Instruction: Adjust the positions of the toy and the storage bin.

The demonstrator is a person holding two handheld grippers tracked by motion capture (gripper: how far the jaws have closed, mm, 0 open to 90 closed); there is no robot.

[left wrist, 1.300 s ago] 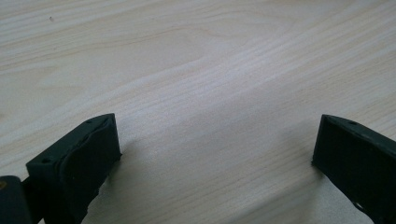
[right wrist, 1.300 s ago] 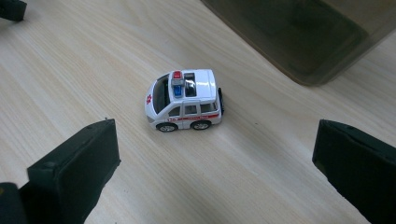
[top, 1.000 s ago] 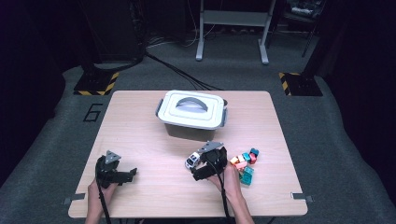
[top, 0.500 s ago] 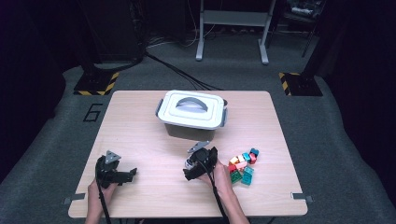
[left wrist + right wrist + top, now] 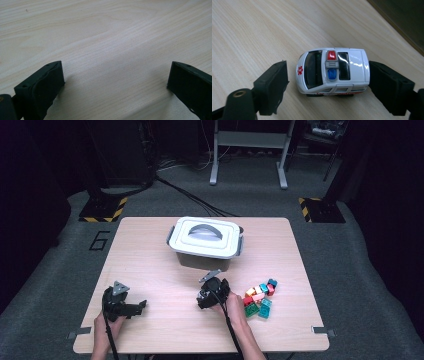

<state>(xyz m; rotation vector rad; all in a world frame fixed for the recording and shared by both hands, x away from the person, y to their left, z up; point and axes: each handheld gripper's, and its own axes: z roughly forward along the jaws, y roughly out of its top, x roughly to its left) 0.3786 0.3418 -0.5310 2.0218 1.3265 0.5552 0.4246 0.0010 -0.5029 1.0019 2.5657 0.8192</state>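
Right gripper (image 5: 328, 85) closing around toy ambulance (image 5: 333, 71), left pad gap.

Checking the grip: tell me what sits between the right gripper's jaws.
A white toy ambulance, seen in the right gripper view, on the table. The right gripper has just been closing; a gap remains at the left jaw.

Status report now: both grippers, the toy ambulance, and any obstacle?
Left gripper open, empty. Right gripper closing around toy ambulance, left pad not touching. Table around it bare.
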